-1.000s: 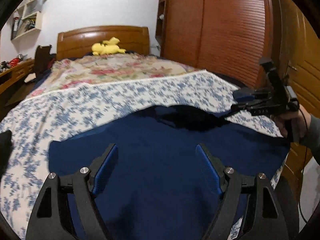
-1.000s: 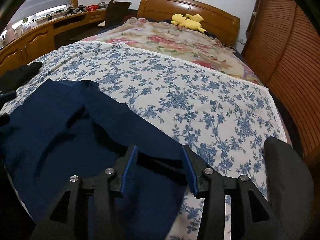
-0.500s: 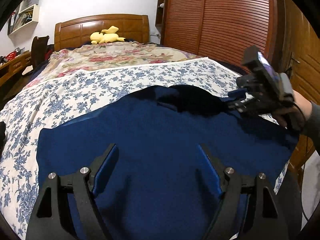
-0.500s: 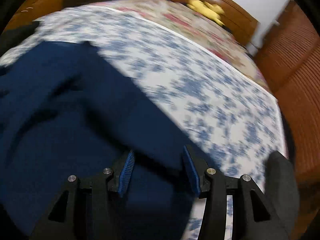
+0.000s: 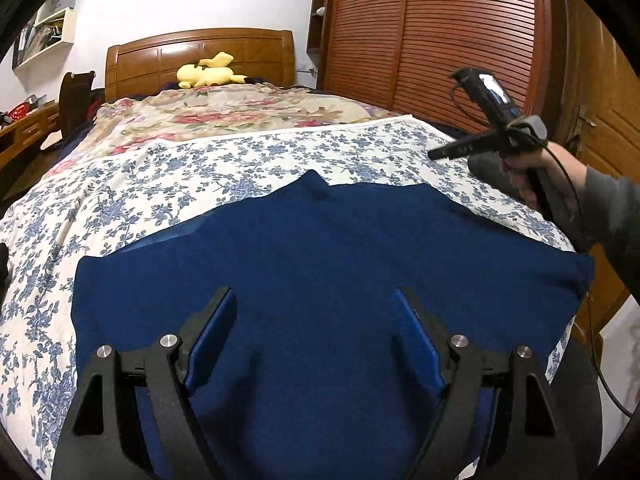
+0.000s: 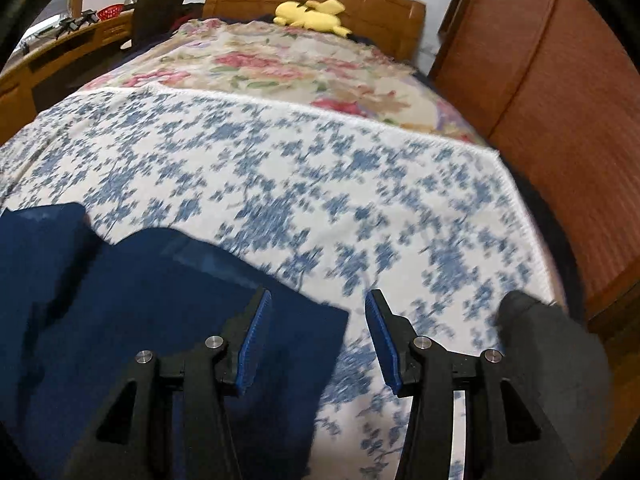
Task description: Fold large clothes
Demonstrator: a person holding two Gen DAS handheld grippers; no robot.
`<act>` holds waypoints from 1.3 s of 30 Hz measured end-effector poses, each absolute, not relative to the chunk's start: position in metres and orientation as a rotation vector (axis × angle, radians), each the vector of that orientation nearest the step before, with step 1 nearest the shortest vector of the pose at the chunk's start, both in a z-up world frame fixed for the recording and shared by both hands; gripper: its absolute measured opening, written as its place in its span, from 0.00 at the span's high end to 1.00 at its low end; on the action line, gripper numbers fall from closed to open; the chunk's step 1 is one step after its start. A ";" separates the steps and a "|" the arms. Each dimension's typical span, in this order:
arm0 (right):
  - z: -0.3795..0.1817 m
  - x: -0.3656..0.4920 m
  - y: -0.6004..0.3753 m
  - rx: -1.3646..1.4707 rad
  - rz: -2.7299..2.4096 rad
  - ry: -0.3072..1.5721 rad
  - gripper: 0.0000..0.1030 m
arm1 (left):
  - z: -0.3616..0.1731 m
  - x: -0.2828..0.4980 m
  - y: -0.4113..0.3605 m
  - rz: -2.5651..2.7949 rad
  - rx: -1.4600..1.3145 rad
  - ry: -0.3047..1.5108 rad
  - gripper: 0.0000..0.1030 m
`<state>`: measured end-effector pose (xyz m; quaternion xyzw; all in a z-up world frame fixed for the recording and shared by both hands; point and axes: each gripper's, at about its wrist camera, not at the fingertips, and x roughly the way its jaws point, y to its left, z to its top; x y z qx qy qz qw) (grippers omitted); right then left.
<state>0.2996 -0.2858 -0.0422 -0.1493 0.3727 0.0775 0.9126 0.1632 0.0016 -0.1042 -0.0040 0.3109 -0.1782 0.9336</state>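
Because the job was to fold a large garment, the dark blue garment (image 5: 328, 264) had been spread flat over the near end of the bed (image 5: 168, 168), filling the lower middle of the left wrist view on the blue-flowered sheet (image 5: 120, 200). That broad, soft surface gave room to lay the cloth out without it hanging over an edge, though its right corner reached close to the side of the mattress at the right of the frame.

At the bottom of that view the left gripper (image 5: 316, 336) hung above the middle of the cloth with its fingers (image 5: 212, 336) spread wide and nothing between them; this looked like a waiting pose, ready to pin or pick the fabric when needed.

At the right of the same frame a hand (image 5: 532, 176) held the right gripper (image 6: 316, 332) lifted clear of the cloth, over the flowered sheet. In its own view the fingers (image 6: 256, 336) stood partly apart and gripped nothing. The garment's corner lay under them at the lower left, with bare sheet at the right. The blur in the sheet suggested the hand was in motion, probably heading for another edge.

A yellow soft toy (image 5: 208, 74) lay by the headboard (image 5: 200, 56) at the top, well apart from the work.
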 end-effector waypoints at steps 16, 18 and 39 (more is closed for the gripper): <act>-0.104 0.322 -0.310 -0.063 0.302 0.962 0.97 | -0.109 0.167 -0.002 -0.362 0.003 0.655 0.22; -0.099 0.319 -0.310 -0.128 0.287 0.919 0.97 | -0.109 0.167 -0.002 -0.364 0.005 0.655 0.22; -0.024 0.173 -0.307 -0.214 0.233 0.679 0.49 | -0.103 0.153 -0.006 -0.376 0.019 0.628 0.22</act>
